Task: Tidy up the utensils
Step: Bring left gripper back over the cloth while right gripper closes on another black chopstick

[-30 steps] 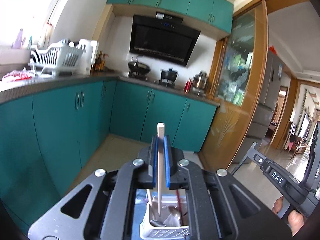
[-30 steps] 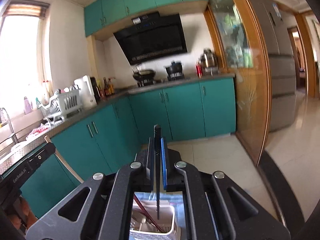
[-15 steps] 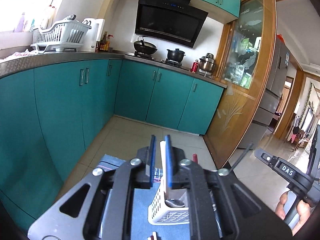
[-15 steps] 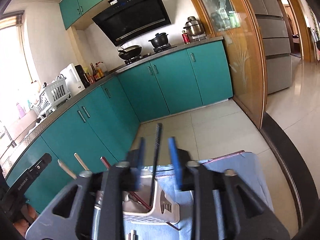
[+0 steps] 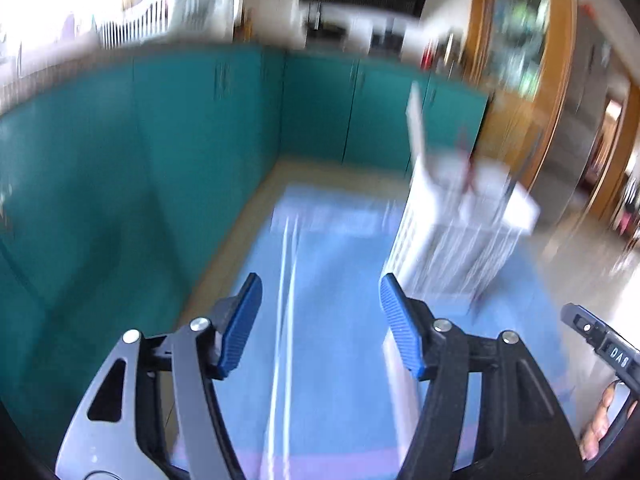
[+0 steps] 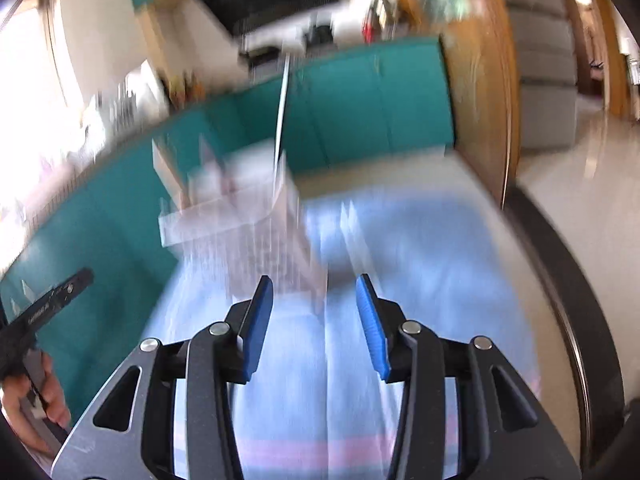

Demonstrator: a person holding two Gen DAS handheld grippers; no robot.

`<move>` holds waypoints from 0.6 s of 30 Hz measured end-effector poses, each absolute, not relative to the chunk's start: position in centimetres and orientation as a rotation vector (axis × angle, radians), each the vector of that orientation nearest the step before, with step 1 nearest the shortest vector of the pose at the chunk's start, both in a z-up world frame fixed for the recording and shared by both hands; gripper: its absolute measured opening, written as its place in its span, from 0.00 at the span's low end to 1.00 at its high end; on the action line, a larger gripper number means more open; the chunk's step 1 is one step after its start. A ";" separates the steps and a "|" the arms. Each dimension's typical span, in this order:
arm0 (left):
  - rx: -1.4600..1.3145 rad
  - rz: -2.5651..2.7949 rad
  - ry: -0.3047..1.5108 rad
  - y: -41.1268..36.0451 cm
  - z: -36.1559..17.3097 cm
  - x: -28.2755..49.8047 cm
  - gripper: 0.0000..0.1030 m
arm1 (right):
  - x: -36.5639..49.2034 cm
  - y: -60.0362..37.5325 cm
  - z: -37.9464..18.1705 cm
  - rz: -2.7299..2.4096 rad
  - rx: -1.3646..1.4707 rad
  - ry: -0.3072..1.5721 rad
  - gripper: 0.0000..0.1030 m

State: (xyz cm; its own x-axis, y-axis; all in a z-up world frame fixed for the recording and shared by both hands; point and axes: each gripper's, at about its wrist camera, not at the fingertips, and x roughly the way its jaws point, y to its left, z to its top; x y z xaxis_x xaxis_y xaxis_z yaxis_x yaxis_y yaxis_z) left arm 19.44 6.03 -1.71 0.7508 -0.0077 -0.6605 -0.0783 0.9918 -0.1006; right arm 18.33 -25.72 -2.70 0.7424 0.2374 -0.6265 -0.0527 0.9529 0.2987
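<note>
Both your grippers are empty — left gripper [image 5: 320, 320] and right gripper [image 6: 316, 320] jaws spread wide. The caddy [image 5: 460, 232] stands upright on the blue mat [image 5: 340, 280], ahead-right of the left, ahead-left of the right; utensils [image 6: 282, 104] poke up — right looks nearer.

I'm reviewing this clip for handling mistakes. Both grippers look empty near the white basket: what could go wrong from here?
1. Tall utensils stick out of the light white basket; a passing gripper could clip them and tip it.
2. Both views are motion-blurred, so the open left gripper and right gripper may misjudge the thin pale sticks on the blue cloth.
</note>
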 end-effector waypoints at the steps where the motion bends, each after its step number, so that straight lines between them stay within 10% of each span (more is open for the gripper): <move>1: -0.116 0.041 0.778 5.9 -3.3 19.2 0.60 | 18.2 -24.6 -4.8 0.180 0.258 0.784 0.42; 18: -0.056 0.024 0.931 6.3 -8.2 15.9 0.68 | 15.3 -12.6 -12.1 0.319 -0.019 0.987 0.42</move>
State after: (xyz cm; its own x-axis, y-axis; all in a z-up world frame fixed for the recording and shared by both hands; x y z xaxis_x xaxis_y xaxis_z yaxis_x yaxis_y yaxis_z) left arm 15.87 6.25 -8.19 0.5967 -0.0036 -0.8024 -0.0445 0.9983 -0.0376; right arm 15.31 -12.63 -12.06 0.5087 0.2559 -0.8221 -0.2735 0.9534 0.1276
